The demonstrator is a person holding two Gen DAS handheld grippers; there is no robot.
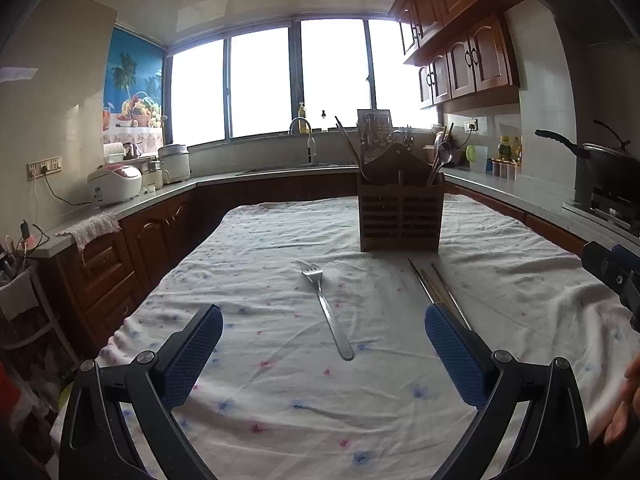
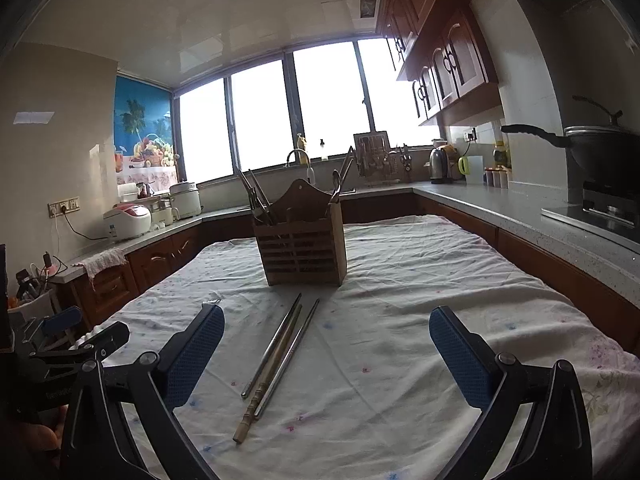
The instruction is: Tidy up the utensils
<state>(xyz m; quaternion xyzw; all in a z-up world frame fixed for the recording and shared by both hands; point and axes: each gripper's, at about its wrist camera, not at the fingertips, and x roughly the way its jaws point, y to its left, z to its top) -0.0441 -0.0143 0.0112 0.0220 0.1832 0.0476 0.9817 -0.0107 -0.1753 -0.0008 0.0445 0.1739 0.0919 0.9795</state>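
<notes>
A steel fork [image 1: 328, 312] lies on the cloth-covered table [image 1: 280, 400], tines pointing away, between the fingers of my open left gripper [image 1: 324, 354]. Three chopsticks [image 2: 276, 356], two metal and one bamboo, lie on the cloth in front of my open right gripper [image 2: 326, 356]; they also show in the left wrist view [image 1: 436, 288]. A wooden slatted utensil holder [image 1: 400, 212] stands upright further back and holds several utensils; it also shows in the right wrist view [image 2: 302, 248]. Both grippers are empty.
Kitchen counters run around the table on three sides. Rice cookers [image 1: 116, 184] stand at the left, a sink with a tap [image 1: 302, 128] at the back, a wok [image 2: 604, 152] on the stove at the right. The left gripper [image 2: 64, 340] shows at the right view's left edge.
</notes>
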